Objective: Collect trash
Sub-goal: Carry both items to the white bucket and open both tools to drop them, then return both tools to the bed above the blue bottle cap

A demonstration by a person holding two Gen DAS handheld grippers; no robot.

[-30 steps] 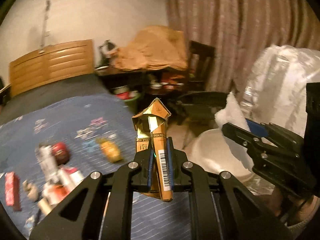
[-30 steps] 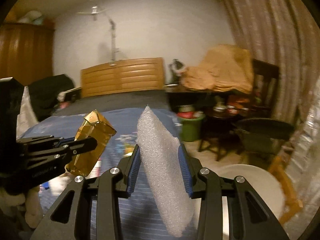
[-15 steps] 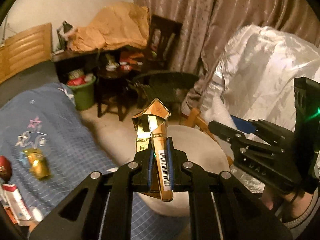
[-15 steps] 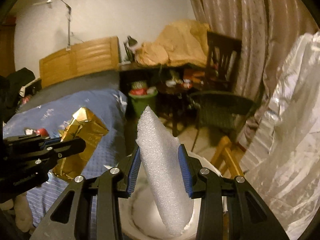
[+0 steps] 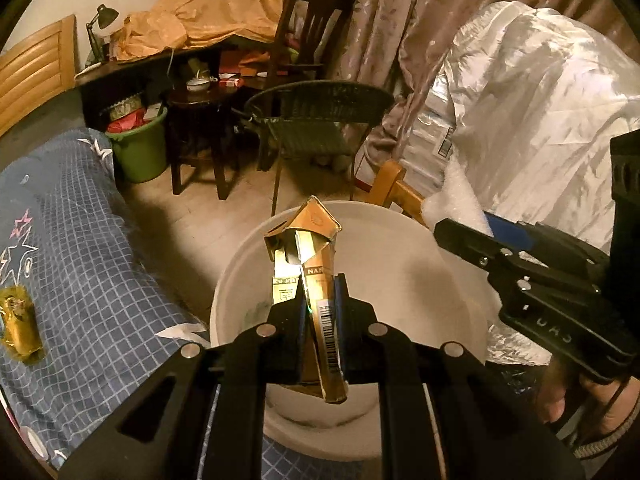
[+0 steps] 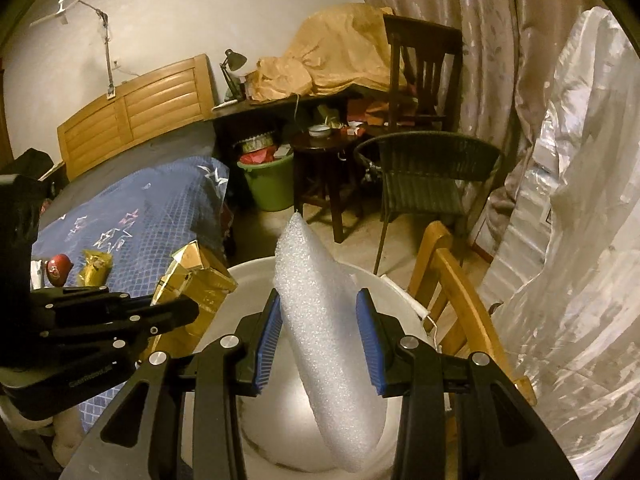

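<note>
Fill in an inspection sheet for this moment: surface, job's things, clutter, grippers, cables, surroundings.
Surface: blue checked bedspread at left; pale floor beside it.
Job's things: crushed gold carton and white foam sheet, both held above the white bucket, whose inside looks empty where visible.
Clutter: a gold wrapper on the bedspread; a red round item beside it in the right wrist view.
Grippers: left gripper shut on the carton; right gripper shut on the foam sheet.
Cables: a thin cord hangs from the desk; nothing seen near the bucket.
Surroundings: full green bin, dark wicker chair, wooden chair, curtains, silvery plastic-wrapped bundle.
</note>
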